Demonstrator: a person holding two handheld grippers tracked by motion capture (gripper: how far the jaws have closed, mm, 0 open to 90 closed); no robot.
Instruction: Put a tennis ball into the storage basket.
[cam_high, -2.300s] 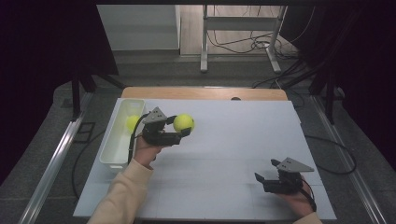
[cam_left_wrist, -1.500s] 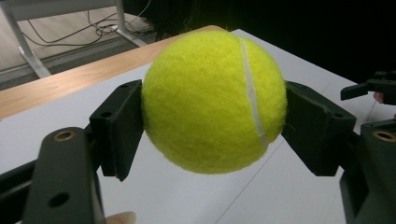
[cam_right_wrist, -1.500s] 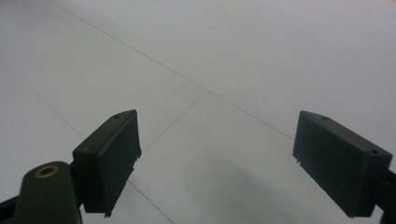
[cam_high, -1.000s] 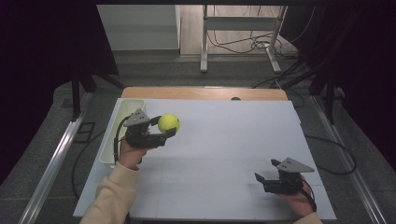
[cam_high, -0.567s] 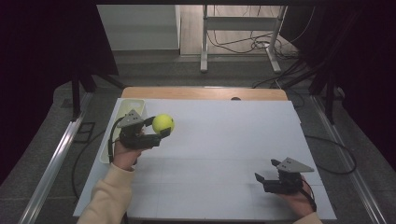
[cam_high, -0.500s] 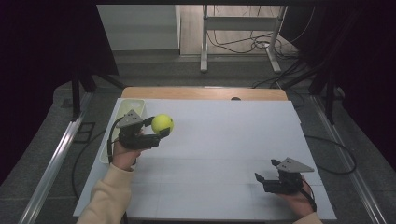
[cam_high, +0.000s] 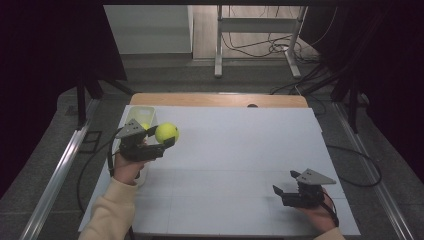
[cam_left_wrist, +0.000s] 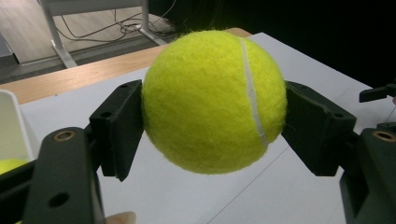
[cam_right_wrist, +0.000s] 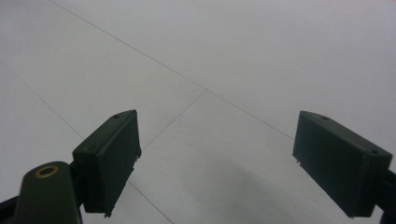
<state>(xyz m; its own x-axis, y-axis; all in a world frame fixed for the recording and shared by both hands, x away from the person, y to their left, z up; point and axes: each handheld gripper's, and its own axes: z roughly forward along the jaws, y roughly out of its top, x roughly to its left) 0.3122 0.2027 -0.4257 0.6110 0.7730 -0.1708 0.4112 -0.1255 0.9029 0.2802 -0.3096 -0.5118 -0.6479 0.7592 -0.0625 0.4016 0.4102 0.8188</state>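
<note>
The left gripper (cam_high: 161, 141) clamps the tennis ball (cam_high: 166, 133) beside a white bin (cam_high: 136, 116) at apparently 10 o'clock; the right gripper (cam_right_wrist: 215, 163) stands wide, holding nothing.

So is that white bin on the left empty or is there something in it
Not empty. The white bin holds at least one yellow ball, seen over its rim. How many more lie inside cannot be told; the left gripper hides much of it.

Black two-jaw tongs (cam_high: 161, 140) with grey three-cornered top plates, trailing cables, pale yellow sleeve (cam_high: 111, 210)
</note>
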